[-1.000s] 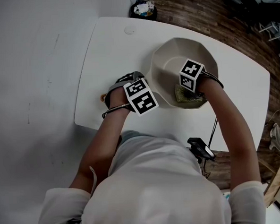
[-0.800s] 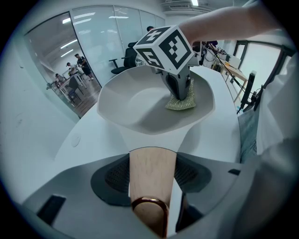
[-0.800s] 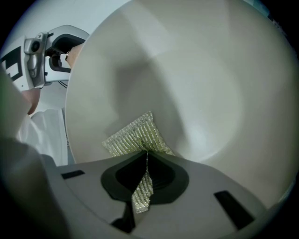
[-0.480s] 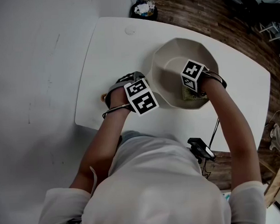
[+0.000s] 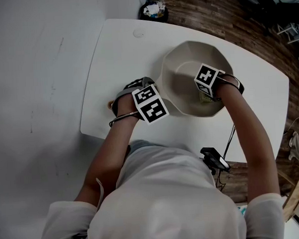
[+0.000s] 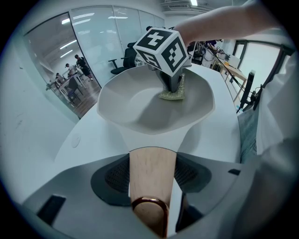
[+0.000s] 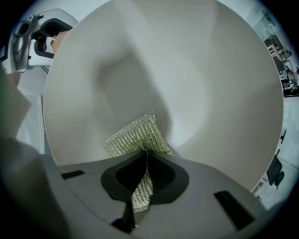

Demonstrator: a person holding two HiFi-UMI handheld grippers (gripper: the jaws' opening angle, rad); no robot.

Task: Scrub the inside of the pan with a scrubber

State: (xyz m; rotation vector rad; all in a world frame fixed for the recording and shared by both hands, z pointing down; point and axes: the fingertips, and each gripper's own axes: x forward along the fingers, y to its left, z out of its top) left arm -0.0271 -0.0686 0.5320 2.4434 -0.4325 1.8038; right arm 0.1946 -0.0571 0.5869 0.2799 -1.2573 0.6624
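Note:
A cream pan [image 5: 186,63] stands on the white table [image 5: 120,52]. My left gripper [image 5: 158,102] is shut on the pan's wooden handle [image 6: 153,172]; the handle's copper ring end [image 5: 109,104] sticks out at the left. My right gripper [image 5: 206,93] reaches into the pan and is shut on a yellow-green mesh scrubber [image 7: 138,137]. The scrubber presses against the pan's inner wall [image 7: 163,70] on the near right side. In the left gripper view the scrubber [image 6: 173,93] shows under the right gripper's marker cube [image 6: 161,44], inside the pan [image 6: 140,112].
The table's near edge runs just below the pan. A small round cap [image 5: 138,33] sits in the table at the far side. A bin with rubbish [image 5: 153,10] stands on the wood floor beyond. A black clip with a cable [image 5: 215,160] hangs by the person's chest.
My right gripper has slid the scrubber a little to the right along the pan's near inner wall. The left gripper and the pan have stayed put.

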